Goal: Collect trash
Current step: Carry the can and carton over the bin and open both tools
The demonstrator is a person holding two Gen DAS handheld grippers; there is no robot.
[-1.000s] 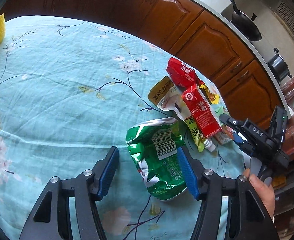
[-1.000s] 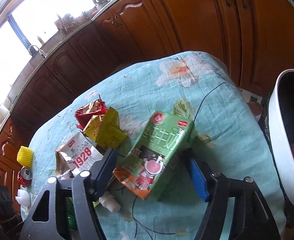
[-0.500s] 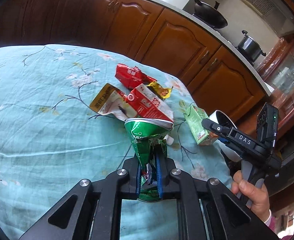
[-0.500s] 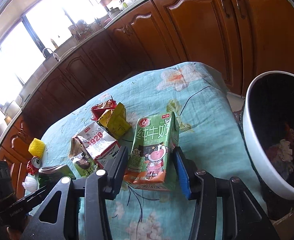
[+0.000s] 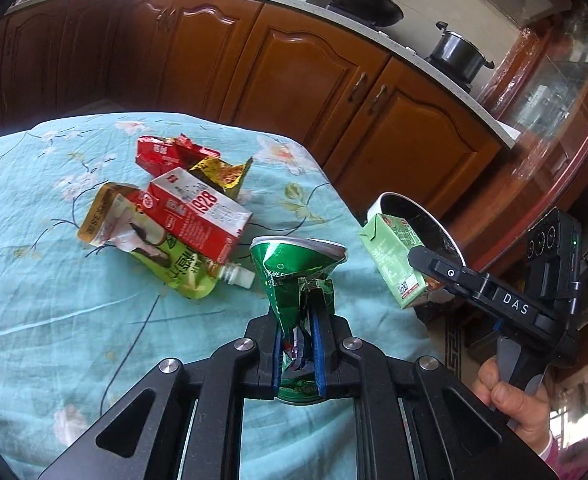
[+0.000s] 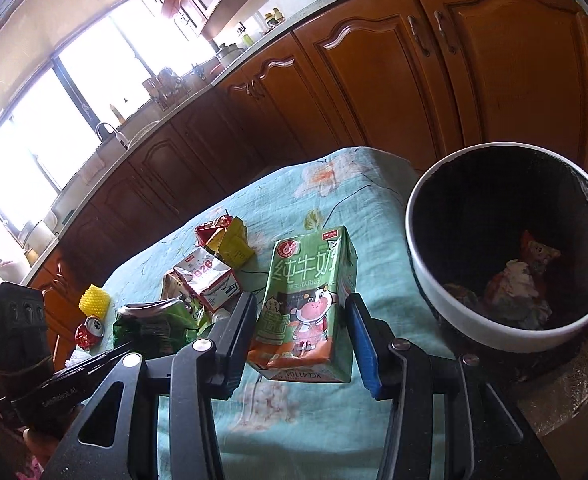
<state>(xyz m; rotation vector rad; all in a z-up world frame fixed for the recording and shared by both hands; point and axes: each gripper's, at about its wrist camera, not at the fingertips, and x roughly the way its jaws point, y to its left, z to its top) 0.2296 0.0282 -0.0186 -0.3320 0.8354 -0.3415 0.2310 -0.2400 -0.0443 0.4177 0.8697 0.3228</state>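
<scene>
My left gripper is shut on a crushed green can and holds it above the table. My right gripper is shut on a green milk carton, also lifted; the carton shows in the left wrist view next to the bin. A white-rimmed trash bin with trash inside stands off the table's right edge. On the cloth lie a red 1928 carton, a green pouch, a red wrapper and a yellow wrapper.
Wooden cabinets stand beyond the table. A yellow cup and a crushed red can sit at the table's far left in the right wrist view. A pot and a wok stand on the counter.
My left gripper closed on the green can and raised it. My right gripper closed on the green milk carton, lifted it and moved toward the bin, which came fully into view.
</scene>
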